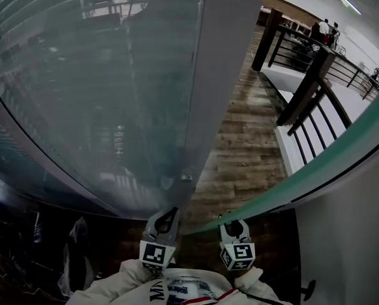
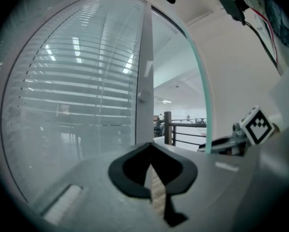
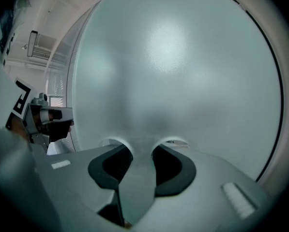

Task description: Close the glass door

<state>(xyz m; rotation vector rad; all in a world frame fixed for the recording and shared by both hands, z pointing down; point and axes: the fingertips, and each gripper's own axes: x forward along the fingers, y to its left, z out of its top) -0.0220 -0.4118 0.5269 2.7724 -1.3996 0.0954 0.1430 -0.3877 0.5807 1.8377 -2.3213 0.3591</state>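
The glass door (image 1: 341,151) is a frosted pane with a green edge. It runs from the right down to my right gripper (image 1: 235,229). In the right gripper view the pane (image 3: 173,57) fills the picture and its edge sits between the jaws of the right gripper (image 3: 142,146), which are shut on it. My left gripper (image 1: 166,223) is beside it, just below the foot of the grey door frame post (image 1: 221,75). In its own view the left gripper (image 2: 151,149) has its tips together with nothing between them. The gap between post (image 2: 145,81) and door edge (image 2: 205,105) stands open.
A glass wall with blinds (image 1: 81,75) curves along the left. Through the gap lie a wooden floor (image 1: 246,145) and a dark railing (image 1: 310,100), with people (image 1: 325,30) far off. A white wall (image 1: 360,234) is at the right.
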